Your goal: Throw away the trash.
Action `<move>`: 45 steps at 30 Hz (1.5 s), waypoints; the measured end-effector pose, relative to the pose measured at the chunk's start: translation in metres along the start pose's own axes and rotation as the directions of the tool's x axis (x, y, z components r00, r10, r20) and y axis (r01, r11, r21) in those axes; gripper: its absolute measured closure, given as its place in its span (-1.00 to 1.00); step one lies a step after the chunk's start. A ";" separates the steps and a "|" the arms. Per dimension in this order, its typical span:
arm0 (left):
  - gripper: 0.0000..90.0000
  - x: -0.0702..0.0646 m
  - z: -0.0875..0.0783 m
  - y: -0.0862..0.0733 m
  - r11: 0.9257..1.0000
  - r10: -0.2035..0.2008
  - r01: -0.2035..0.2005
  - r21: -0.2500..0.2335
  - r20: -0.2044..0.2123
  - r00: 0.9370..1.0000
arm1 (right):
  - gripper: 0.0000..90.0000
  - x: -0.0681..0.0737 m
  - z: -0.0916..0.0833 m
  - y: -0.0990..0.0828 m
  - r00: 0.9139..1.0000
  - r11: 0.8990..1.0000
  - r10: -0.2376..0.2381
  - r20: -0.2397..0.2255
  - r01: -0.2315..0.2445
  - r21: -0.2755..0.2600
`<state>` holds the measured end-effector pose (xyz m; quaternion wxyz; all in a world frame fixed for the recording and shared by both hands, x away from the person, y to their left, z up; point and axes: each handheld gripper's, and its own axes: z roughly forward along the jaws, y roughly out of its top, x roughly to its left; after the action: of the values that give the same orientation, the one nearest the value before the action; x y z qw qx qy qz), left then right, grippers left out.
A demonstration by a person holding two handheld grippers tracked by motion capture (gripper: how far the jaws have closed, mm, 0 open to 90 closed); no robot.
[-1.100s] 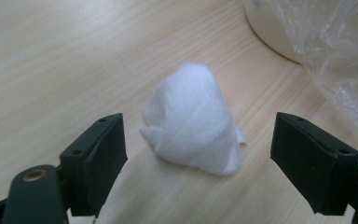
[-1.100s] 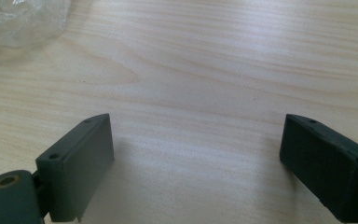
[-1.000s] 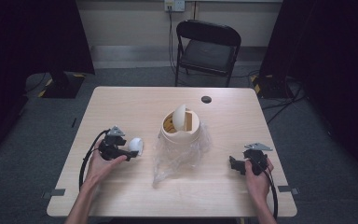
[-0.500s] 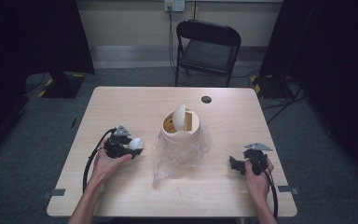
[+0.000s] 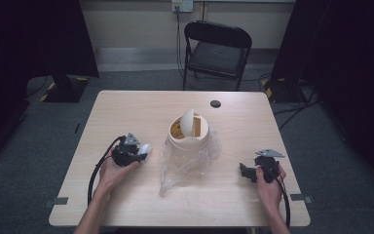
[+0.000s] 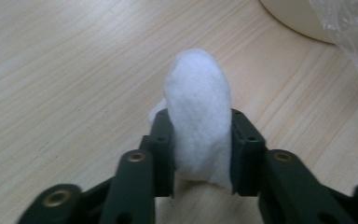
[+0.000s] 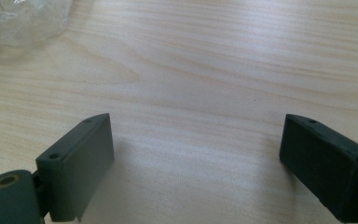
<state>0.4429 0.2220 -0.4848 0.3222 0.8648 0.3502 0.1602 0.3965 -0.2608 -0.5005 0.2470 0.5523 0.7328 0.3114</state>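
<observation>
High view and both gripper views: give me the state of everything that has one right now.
Left gripper: shut on the white cotton wad, just above the table.
Right gripper: open, empty, low over bare wood.
Cream bin: upright, swing lid tipped open.
Clear plastic bag: crumpled, around the bin's base.
Folding chair: unfolded, behind the table.
</observation>
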 end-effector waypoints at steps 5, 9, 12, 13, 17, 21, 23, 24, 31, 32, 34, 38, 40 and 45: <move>0.76 0.004 -0.003 -0.003 0.999 -0.037 0.038 -0.026 0.040 0.999 | -0.80 0.000 0.000 0.000 1.000 1.000 -0.003 -0.002 0.003 0.000; 0.77 0.006 -0.008 -0.005 0.996 -0.059 0.063 -0.064 0.065 0.996 | -0.80 0.000 0.000 0.000 1.000 1.000 -0.003 -0.002 0.003 0.000; 0.77 0.005 -0.011 -0.005 0.993 -0.072 0.078 -0.083 0.076 0.995 | -0.80 0.000 0.000 0.000 1.000 1.000 -0.002 0.000 0.002 -0.001; 0.77 0.004 -0.013 -0.006 0.992 -0.085 0.092 -0.090 0.079 0.993 | -0.80 0.000 0.000 0.000 1.000 1.000 -0.002 0.000 0.002 -0.001; 0.77 0.007 -0.022 -0.006 0.986 -0.092 0.103 -0.131 0.090 0.992 | -0.80 0.000 0.000 0.000 1.000 1.000 -0.003 -0.001 0.003 0.000; 0.77 0.007 -0.028 -0.004 0.983 -0.094 0.107 -0.149 0.091 0.991 | -0.80 0.000 0.000 0.000 1.000 1.000 -0.002 0.000 0.002 -0.001; 0.77 0.007 -0.030 -0.003 0.983 -0.083 0.096 -0.153 0.089 0.993 | -0.80 0.000 0.000 0.000 1.000 1.000 -0.003 -0.001 0.003 0.000; 0.77 0.007 -0.030 -0.003 0.981 -0.093 0.107 -0.160 0.094 0.991 | -0.80 0.000 0.000 0.000 1.000 1.000 -0.002 -0.001 0.002 -0.001; 0.76 0.007 -0.039 0.002 0.972 -0.099 0.120 -0.203 0.111 0.989 | -0.80 0.000 0.000 0.000 1.000 1.000 -0.003 -0.001 0.003 0.000; 0.76 0.007 -0.040 0.004 0.968 -0.102 0.127 -0.216 0.123 0.987 | -0.80 0.000 0.000 0.000 1.000 1.000 -0.002 -0.001 0.002 -0.001; 0.76 0.007 -0.043 0.008 0.968 -0.089 0.117 -0.220 0.131 0.987 | -0.80 0.000 0.000 0.000 1.000 1.000 -0.002 -0.001 0.002 0.000; 0.76 0.007 -0.048 0.015 0.967 -0.064 0.097 -0.235 0.146 0.987 | -0.80 0.000 0.000 0.000 1.000 1.000 -0.002 -0.001 0.002 0.000; 0.76 0.007 -0.051 0.019 0.966 -0.057 0.093 -0.242 0.151 0.987 | -0.80 0.000 0.000 0.000 1.000 1.000 -0.002 -0.001 0.002 -0.001; 0.76 0.007 -0.059 0.030 0.952 -0.053 0.107 -0.286 0.191 0.980 | -0.80 0.000 0.000 0.000 1.000 1.000 -0.003 -0.001 0.003 0.000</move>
<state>0.4335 0.2363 -0.4207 0.4844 0.8031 0.3263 0.1182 0.3965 -0.2609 -0.5006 0.2471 0.5509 0.7338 0.3115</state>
